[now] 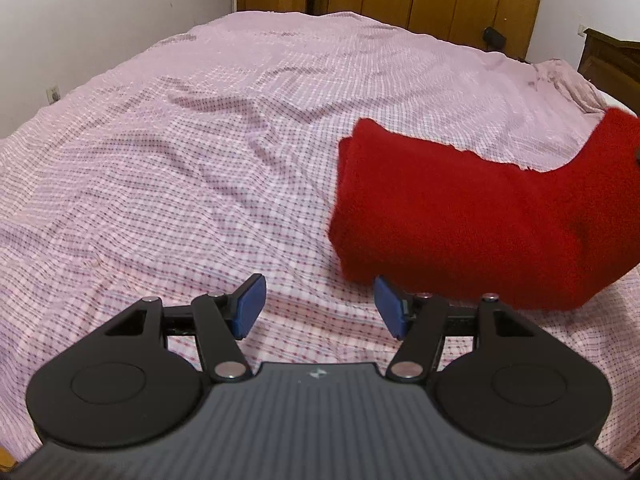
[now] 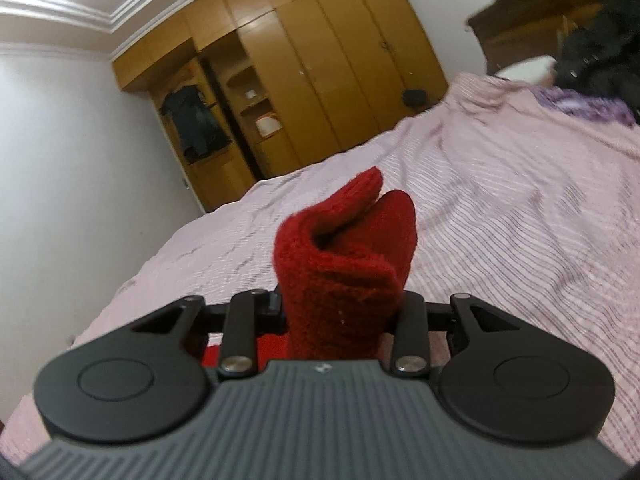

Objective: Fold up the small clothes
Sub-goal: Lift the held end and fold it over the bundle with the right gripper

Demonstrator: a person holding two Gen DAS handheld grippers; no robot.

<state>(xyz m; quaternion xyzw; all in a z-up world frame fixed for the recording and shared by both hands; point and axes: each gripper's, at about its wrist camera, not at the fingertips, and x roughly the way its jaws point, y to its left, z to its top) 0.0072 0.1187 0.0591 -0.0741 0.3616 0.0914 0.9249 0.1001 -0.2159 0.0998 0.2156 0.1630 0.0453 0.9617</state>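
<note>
Red cloth (image 2: 344, 256) in right gripper (image 2: 340, 312)

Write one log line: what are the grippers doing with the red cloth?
left hand-held gripper: open, empty | right hand-held gripper: shut on red cloth, lifted | bedsheet: pink checked

You see a plain deep red garment (image 1: 460, 216), fuzzy and unpatterned. The bed (image 1: 200, 140) under it wears a pale pink sheet with a fine check of darker red-purple lines. Your left gripper (image 1: 320, 306) is matt black with blue pads (image 1: 250, 306); your right gripper (image 2: 340, 312) is the same black. The wardrobe (image 2: 320, 68) is honey-brown wood and the walls (image 1: 100, 20) are white.
</note>
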